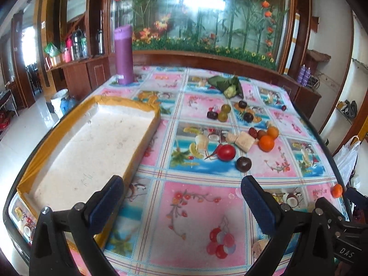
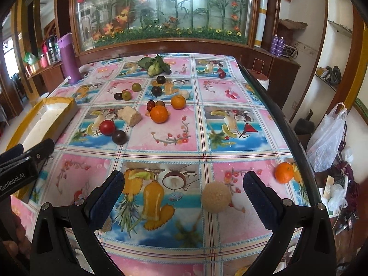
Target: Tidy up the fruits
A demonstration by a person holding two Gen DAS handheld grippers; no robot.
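Loose fruit lies on the patterned tablecloth: a red tomato (image 1: 226, 152), a dark plum (image 1: 243, 164), oranges (image 1: 266, 143), green and dark plums (image 1: 222, 113) farther back. In the right wrist view the tomato (image 2: 107, 127), dark plum (image 2: 119, 136), big orange (image 2: 159, 114), a small orange (image 2: 284, 172) by the right edge and a tan round fruit (image 2: 215, 197) show. A white foam tray (image 1: 92, 142) with yellow tape edges stands at the left, with nothing in it. My left gripper (image 1: 181, 204) is open beside the tray. My right gripper (image 2: 184, 197) is open just before the tan fruit.
A purple flask (image 1: 124, 55) stands at the table's far left corner. Green leaves with a pale fruit (image 1: 227, 86) lie at the back. A beige block (image 1: 245, 141) lies among the fruit. The table's right edge (image 2: 289, 133) drops to a plastic bag (image 2: 326, 138).
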